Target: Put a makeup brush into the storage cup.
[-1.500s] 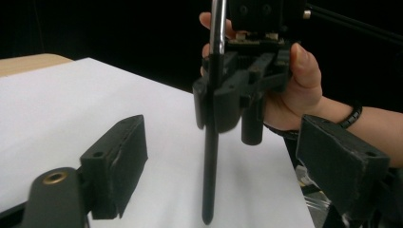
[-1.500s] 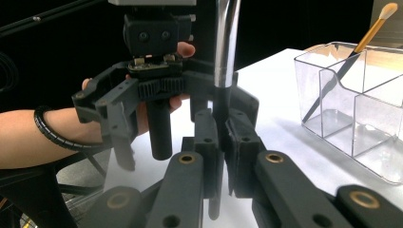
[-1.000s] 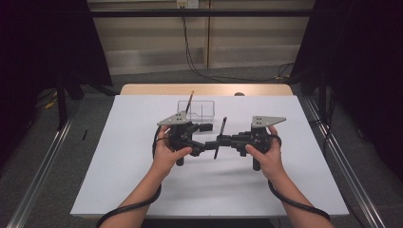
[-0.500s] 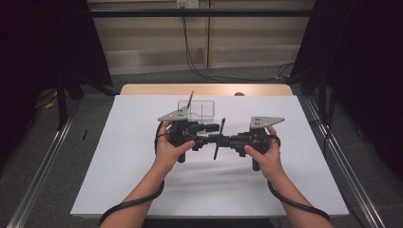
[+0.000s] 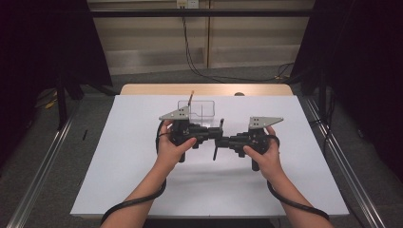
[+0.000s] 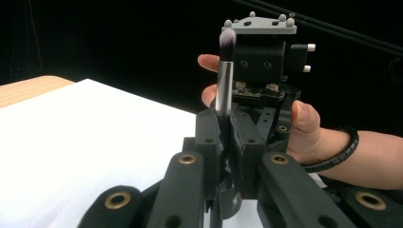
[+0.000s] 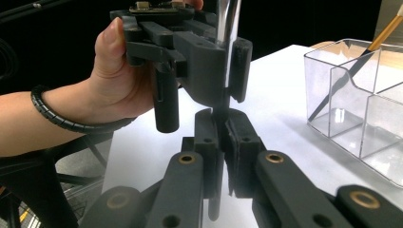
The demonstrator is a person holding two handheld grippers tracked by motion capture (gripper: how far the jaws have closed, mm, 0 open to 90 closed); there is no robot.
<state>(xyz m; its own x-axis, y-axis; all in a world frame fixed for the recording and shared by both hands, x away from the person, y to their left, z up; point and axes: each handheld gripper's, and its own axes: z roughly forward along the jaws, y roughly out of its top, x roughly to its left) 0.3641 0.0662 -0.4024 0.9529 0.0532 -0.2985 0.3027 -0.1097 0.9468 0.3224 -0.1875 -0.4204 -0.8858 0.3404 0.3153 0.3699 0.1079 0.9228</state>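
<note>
A makeup brush [image 5: 217,140] with a silver ferrule [image 6: 224,85] and a pale bristle tip stands roughly upright over the middle of the white table. My left gripper [image 5: 212,135] comes in from the left and is shut on the ferrule [image 7: 227,28]. From the right, my right gripper [image 5: 224,141] is shut on the dark handle just below it. In the left gripper view my left gripper [image 6: 227,128] pinches the brush, with the other hand right behind it. My right gripper [image 7: 221,133] clamps the handle under the left gripper's jaws. The two grippers face each other, tips almost touching.
A clear plastic organizer [image 5: 203,110] with several compartments stands just behind the grippers; a thin brush with an orange handle [image 5: 190,99] leans in it, as the right gripper view shows [image 7: 351,66]. The white table cover [image 5: 119,156] spreads on all sides. Cables trail off the near edge.
My left gripper moved right toward the brush held by the right gripper, and its jaws now close on the ferrule. The right gripper stayed almost still.
</note>
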